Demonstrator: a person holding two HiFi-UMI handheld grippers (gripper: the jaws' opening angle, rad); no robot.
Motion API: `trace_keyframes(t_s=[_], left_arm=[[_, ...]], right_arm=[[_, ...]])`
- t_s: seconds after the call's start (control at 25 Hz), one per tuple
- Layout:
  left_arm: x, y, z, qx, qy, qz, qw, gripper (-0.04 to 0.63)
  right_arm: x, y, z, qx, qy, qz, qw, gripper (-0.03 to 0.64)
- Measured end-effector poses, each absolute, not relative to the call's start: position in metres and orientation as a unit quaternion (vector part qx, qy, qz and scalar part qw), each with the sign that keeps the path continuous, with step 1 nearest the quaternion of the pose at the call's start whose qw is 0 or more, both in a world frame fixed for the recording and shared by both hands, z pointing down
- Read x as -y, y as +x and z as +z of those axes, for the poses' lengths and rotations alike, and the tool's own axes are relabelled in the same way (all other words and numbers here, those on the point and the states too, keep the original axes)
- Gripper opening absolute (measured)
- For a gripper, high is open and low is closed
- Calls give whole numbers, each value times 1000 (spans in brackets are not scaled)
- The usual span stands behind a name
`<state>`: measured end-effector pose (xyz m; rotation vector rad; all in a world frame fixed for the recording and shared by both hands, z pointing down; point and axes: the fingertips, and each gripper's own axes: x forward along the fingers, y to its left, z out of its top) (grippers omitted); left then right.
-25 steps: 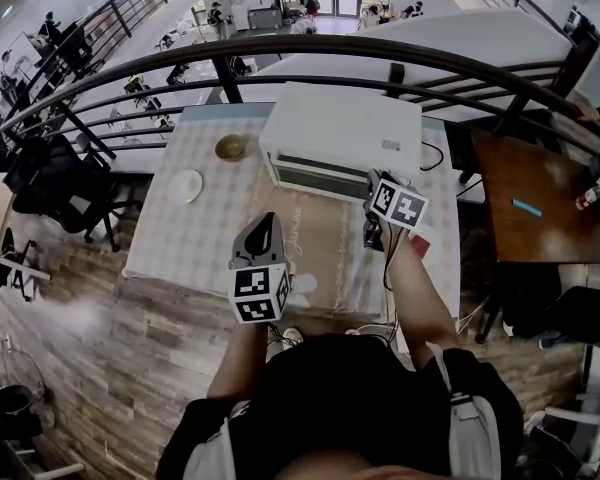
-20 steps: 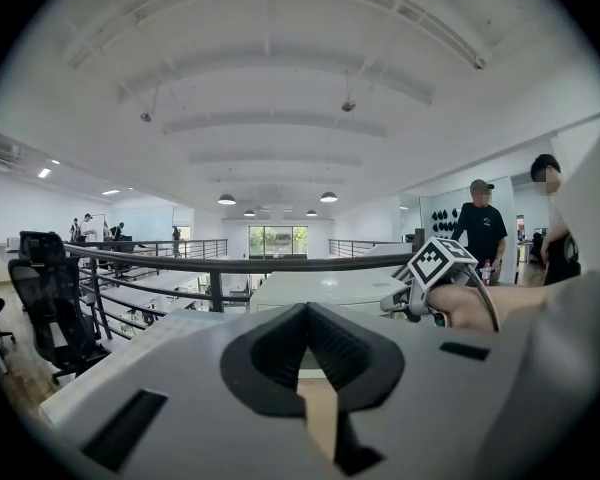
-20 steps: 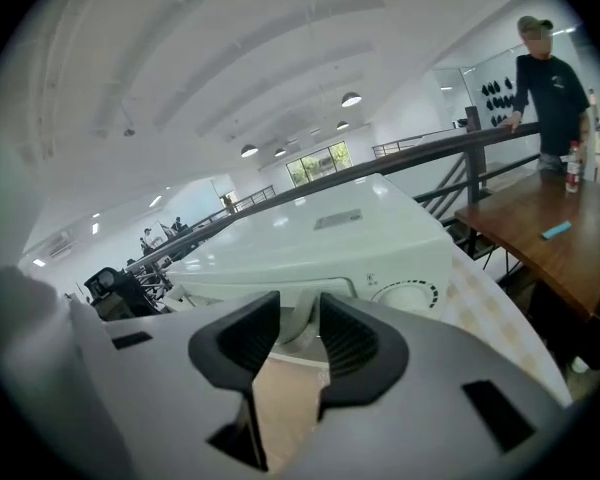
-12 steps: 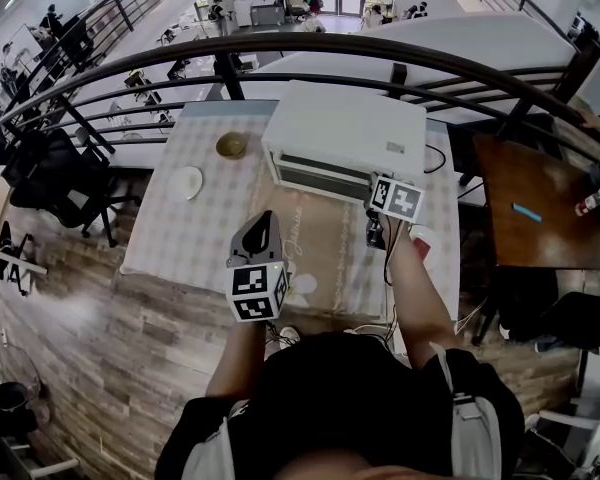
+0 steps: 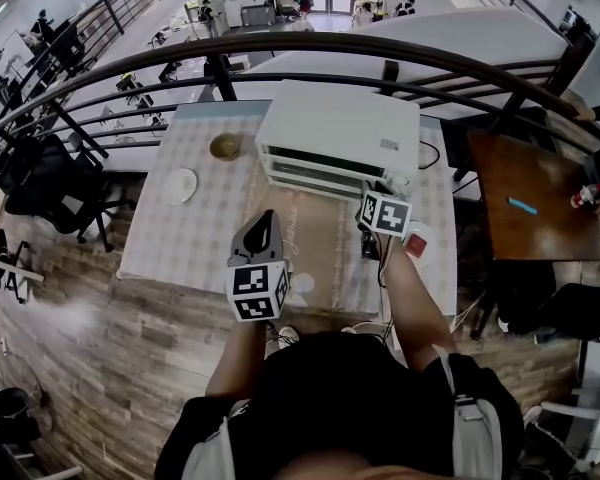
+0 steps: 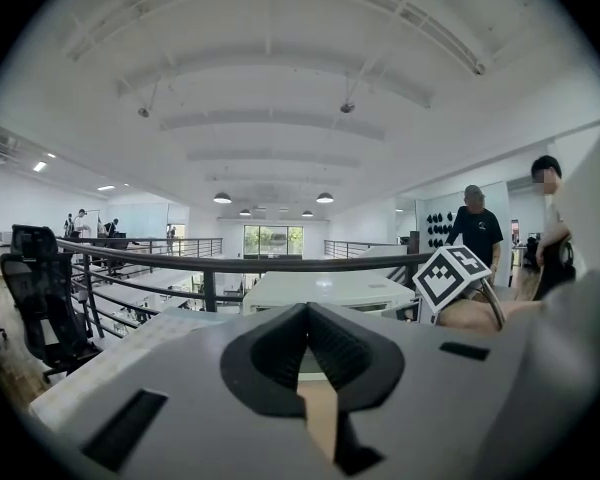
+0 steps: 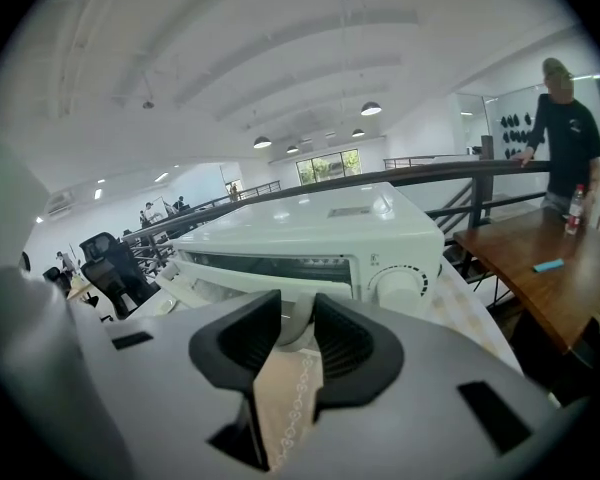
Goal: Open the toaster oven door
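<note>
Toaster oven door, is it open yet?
Partly. The door of the white toaster oven already tilts out a little, showing a dark gap on top. The right gripper grips its white handle. Left to do: swing it fully down. The left gripper is shut, empty.

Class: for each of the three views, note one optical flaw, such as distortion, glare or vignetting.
Head view: fisheye bends the dark metal railing into an arc. Left gripper view: black vignette fills the corners. Right gripper view: glare spots sit atop the white toaster oven.
</note>
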<state>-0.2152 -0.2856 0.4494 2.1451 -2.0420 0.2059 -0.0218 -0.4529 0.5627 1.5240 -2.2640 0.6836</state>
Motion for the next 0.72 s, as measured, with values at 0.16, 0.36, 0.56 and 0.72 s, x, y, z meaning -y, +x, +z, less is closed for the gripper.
trace_keyframes(t_s=[0.16,0.36,0.56,0.72], left_arm=[[283,-214,451,681,724,69,87,12],[280,-213,451,676,729,70,87,12],[279,-208,454,667,736,74,87,12],[279,-204,454,661,742,75,86,12]], right_arm=[[437,-23,568,795,540,222,166,110],[414,-26,579,799,539,198,178,109],[400,-25,588,798,540,190,189,98],[387,-24,596,794,542,192,196,87]])
